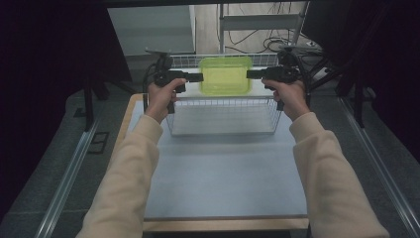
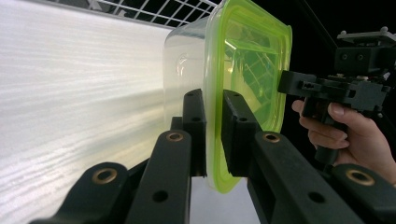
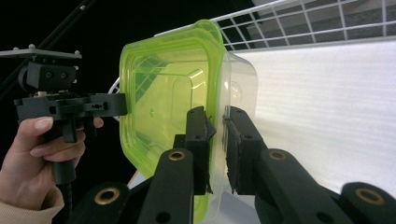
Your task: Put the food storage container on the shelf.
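A clear plastic container with a lime-green lid (image 1: 225, 75) hangs over a white wire basket (image 1: 176, 126), carried from both sides. My left gripper (image 1: 200, 77) is shut on the lid's left rim and my right gripper (image 1: 249, 74) on its right rim. In the left gripper view the jaws (image 2: 214, 126) pinch the green lid edge (image 2: 252, 56), with the clear tub (image 2: 184, 60) to the left and the other gripper (image 2: 286, 84) at the far rim. In the right gripper view the jaws (image 3: 217, 140) clamp the same rim of the lid (image 3: 168, 93), opposite the left gripper (image 3: 122, 103).
The basket stands at the far end of a pale mat (image 1: 223, 173) on a wooden table. Dark curtains flank both sides. Metal rails (image 1: 69, 173) run along the floor, and cables and a shelf frame (image 1: 257, 22) lie behind the basket.
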`<state>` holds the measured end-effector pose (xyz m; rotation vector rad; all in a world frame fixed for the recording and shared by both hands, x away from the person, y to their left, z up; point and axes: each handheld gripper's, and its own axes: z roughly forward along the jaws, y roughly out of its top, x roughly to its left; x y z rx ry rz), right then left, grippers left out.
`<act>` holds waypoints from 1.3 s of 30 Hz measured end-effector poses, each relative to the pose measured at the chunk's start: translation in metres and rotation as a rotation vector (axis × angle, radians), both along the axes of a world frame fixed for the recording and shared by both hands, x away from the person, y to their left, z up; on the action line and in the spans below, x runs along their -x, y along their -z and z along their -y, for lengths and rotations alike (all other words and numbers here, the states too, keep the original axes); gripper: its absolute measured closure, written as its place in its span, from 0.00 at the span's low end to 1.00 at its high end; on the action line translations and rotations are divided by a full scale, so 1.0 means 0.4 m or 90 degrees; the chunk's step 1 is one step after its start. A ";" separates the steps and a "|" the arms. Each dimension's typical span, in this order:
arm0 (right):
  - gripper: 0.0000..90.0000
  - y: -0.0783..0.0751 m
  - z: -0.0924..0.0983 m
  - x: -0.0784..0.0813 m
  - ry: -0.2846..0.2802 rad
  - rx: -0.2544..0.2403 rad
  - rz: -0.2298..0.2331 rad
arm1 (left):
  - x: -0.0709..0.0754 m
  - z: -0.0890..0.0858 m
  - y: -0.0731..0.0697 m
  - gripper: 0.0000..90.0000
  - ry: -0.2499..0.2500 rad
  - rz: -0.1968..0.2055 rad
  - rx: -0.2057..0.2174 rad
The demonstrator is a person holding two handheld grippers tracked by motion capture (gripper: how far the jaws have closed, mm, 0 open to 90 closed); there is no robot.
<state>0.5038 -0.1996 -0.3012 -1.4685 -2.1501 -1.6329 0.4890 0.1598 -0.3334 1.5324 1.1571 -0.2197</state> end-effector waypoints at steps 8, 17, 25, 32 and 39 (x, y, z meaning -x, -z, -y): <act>0.87 0.020 -0.006 -0.028 0.013 0.005 -0.009 | -0.017 -0.001 0.021 0.89 -0.009 -0.002 0.020; 0.68 0.040 -0.037 -0.044 0.054 0.080 0.016 | -0.038 0.008 0.037 0.66 -0.049 -0.013 0.012; 0.47 0.021 -0.029 -0.018 0.070 0.095 0.058 | -0.016 -0.012 0.013 0.32 -0.088 0.025 0.008; 0.39 -0.013 0.002 0.070 0.039 0.083 0.139 | 0.075 -0.036 -0.022 0.27 -0.098 0.085 -0.020; 0.37 0.023 0.041 0.171 -0.009 0.094 0.162 | 0.219 -0.041 -0.002 0.26 -0.067 0.120 -0.059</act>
